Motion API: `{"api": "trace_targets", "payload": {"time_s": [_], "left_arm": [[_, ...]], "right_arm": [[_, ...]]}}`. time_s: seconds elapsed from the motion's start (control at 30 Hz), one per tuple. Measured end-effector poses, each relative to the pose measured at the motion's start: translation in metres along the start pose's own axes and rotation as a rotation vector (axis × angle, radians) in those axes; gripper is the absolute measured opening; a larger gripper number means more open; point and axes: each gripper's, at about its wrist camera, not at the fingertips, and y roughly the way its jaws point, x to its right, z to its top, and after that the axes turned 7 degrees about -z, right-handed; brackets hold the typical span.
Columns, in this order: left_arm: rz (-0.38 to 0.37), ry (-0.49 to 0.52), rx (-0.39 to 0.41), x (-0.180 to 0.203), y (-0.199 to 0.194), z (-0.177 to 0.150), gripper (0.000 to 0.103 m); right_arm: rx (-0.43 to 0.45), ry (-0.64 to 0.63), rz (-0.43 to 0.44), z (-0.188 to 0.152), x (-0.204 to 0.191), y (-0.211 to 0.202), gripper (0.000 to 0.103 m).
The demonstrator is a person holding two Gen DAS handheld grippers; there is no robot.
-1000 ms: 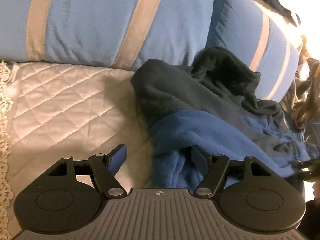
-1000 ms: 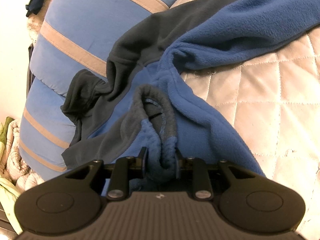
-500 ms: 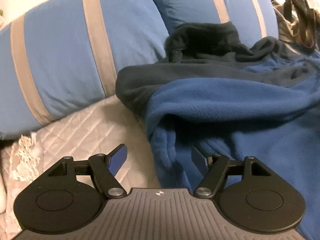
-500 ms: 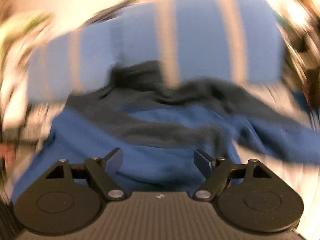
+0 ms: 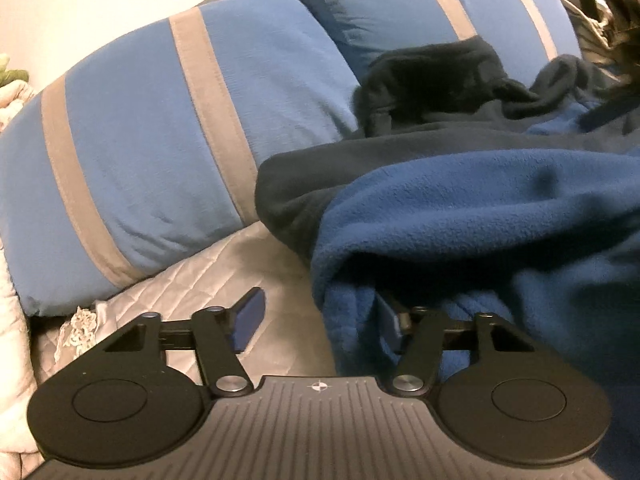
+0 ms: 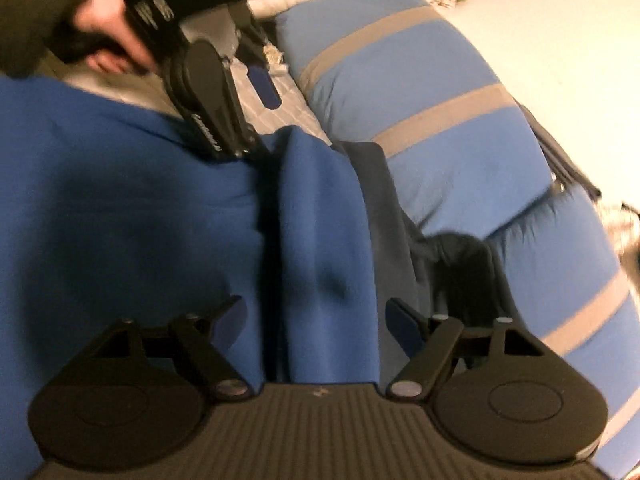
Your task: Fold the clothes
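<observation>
Fleece jacket (image 5: pixel 460 200) lay bunched on the quilt (image 5: pixel 200 280) against the striped pillows (image 5: pixel 160 140), no fold done; left gripper (image 5: pixel 320 316) closing around its edge, right gripper (image 6: pixel 316 320) closing, gripping nothing.

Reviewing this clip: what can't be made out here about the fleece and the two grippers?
- Left wrist: fleece covers one fingertip of the closing left gripper; grip unclear.
- Right wrist: motion blur; the closing right gripper straddles a fold, contact unclear.
- Both views: the garment's full outline is cut off by the frame edges.
</observation>
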Motion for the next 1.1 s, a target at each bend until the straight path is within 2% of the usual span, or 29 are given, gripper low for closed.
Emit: {"api": "trace_targets", "payload": {"time_s": [0.03, 0.07, 0.1, 0.23, 0.4, 0.5, 0.53, 0.6, 0.7, 0.8, 0.87, 1.03, 1.1], "left_arm": [[-0.002, 0.010, 0.005, 0.000, 0.000, -0.002, 0.044], [-0.002, 0.025, 0.007, 0.001, -0.001, -0.003, 0.041], [-0.005, 0.044, 0.010, 0.002, -0.002, -0.005, 0.035], [-0.019, 0.133, 0.013, 0.006, -0.006, -0.016, 0.021], [-0.003, 0.312, 0.027, 0.022, -0.011, -0.029, 0.017], [0.019, 0.446, 0.020, 0.035, -0.011, -0.035, 0.016], [0.024, 0.460, 0.018, 0.036, -0.012, -0.035, 0.018], [0.021, 0.419, 0.020, 0.032, -0.016, -0.031, 0.020], [0.019, 0.367, 0.038, 0.029, -0.023, -0.020, 0.045], [-0.025, 0.364, 0.064, 0.036, -0.026, -0.004, 0.046], [-0.025, 0.377, 0.064, 0.048, -0.025, 0.003, 0.046], [0.040, 0.397, -0.004, 0.078, -0.008, 0.016, 0.046], [0.039, 0.413, -0.020, 0.091, -0.004, 0.017, 0.045]], "right_arm": [[-0.018, 0.026, 0.001, 0.003, 0.003, 0.009, 0.049], [-0.046, 0.084, 0.018, 0.005, 0.011, 0.017, 0.012], [-0.058, 0.178, 0.043, 0.005, 0.027, 0.021, 0.009], [-0.092, 0.478, 0.089, 0.000, 0.093, 0.029, 0.007], [-0.119, 0.620, 0.127, -0.006, 0.139, 0.044, 0.006], [-0.141, 0.661, 0.134, -0.006, 0.149, 0.056, 0.007], [-0.149, 0.677, 0.141, -0.008, 0.149, 0.056, 0.007], [-0.155, 0.696, 0.148, -0.010, 0.148, 0.055, 0.007], [-0.152, 0.710, 0.157, -0.013, 0.148, 0.051, 0.007], [-0.149, 0.725, 0.163, -0.013, 0.150, 0.049, 0.007], [-0.150, 0.732, 0.164, -0.013, 0.151, 0.050, 0.007], [-0.149, 0.749, 0.170, -0.013, 0.153, 0.048, 0.007], [-0.148, 0.752, 0.173, -0.014, 0.154, 0.048, 0.007]]}}
